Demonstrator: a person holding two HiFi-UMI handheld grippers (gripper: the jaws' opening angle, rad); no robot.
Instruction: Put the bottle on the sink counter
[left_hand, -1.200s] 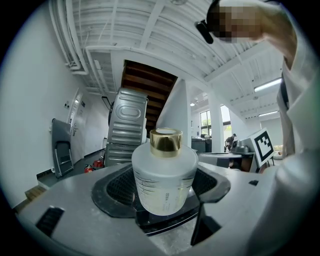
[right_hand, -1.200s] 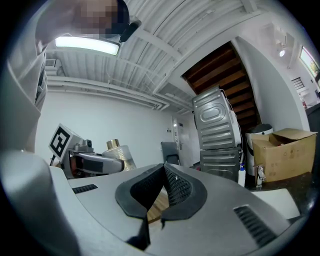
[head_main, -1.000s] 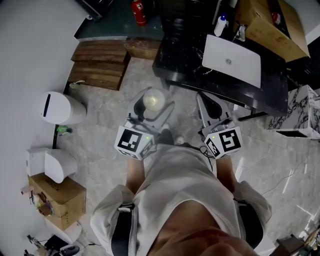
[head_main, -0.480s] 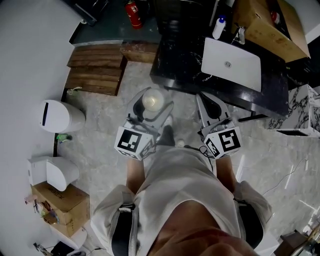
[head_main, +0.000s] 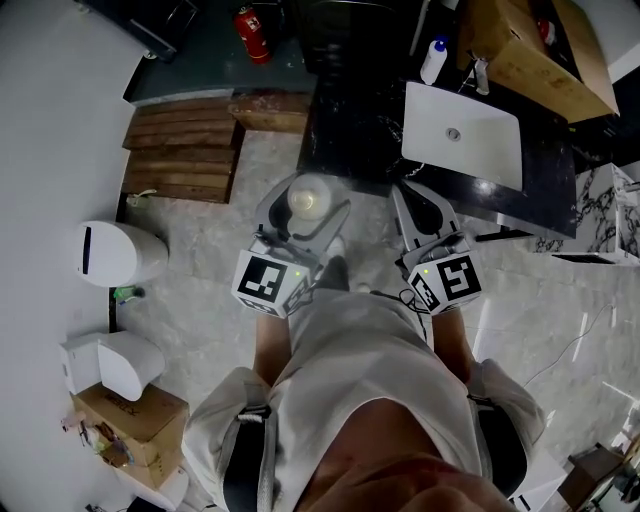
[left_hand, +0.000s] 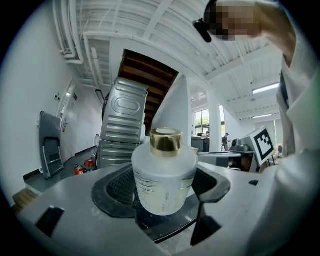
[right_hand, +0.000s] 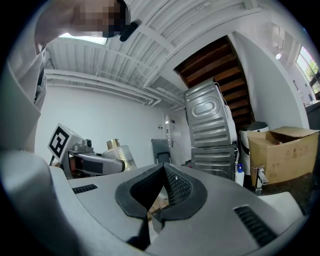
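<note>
A frosted white bottle (left_hand: 164, 177) with a gold cap sits upright between the jaws of my left gripper (left_hand: 162, 192), which is shut on it. From the head view the bottle (head_main: 309, 198) shows from above, held over the grey floor just short of the black sink counter (head_main: 365, 130). My right gripper (head_main: 420, 213) hangs beside it, jaws together with nothing between them. In the right gripper view the bottle (right_hand: 119, 155) appears at the left, and the right gripper (right_hand: 159, 200) has its pads touching. The white sink basin (head_main: 462, 132) lies ahead to the right.
A small blue-capped bottle (head_main: 433, 60) and a tap (head_main: 481, 68) stand behind the basin, by a cardboard box (head_main: 540, 45). Wooden steps (head_main: 182, 145) lie left of the counter. A white bin (head_main: 118, 252) and a red extinguisher (head_main: 250, 32) stand at left.
The person has walked forward: the counter and basin have drawn closer to both grippers. The left gripper keeps its hold on the bottle; the right stays shut.
</note>
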